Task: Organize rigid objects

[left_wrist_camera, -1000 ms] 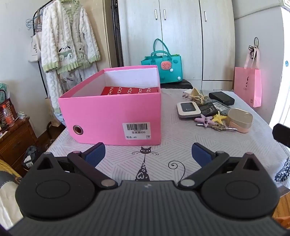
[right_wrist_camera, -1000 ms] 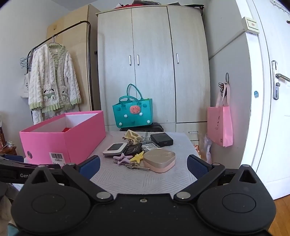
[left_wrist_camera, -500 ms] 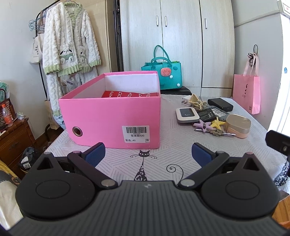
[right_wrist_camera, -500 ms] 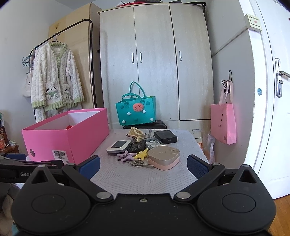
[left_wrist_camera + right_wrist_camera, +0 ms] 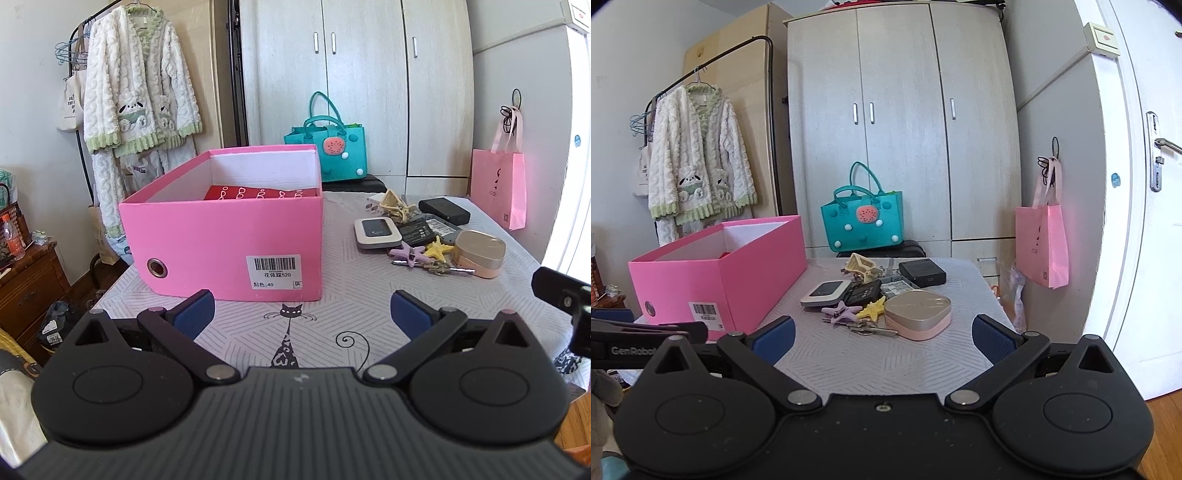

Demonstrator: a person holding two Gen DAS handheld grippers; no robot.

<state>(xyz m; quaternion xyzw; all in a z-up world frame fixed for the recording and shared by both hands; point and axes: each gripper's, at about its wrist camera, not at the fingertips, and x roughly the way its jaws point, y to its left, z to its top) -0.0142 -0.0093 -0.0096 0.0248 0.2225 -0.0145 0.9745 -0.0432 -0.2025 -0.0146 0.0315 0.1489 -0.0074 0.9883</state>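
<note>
the left hand-held gripper (image 5: 301, 310) has tilted upward and drawn back a little, so the open pink cardboard box (image 5: 229, 236) sits lower in its view than a second ago; the right hand-held gripper (image 5: 882, 334) has eased closer to the rounded gold-and-pink case (image 5: 918, 314), which now appears lower and larger

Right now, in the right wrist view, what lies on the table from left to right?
Pink box → white-and-black device → purple starfish clip → yellow starfish clip → pink-and-gold case.
</note>
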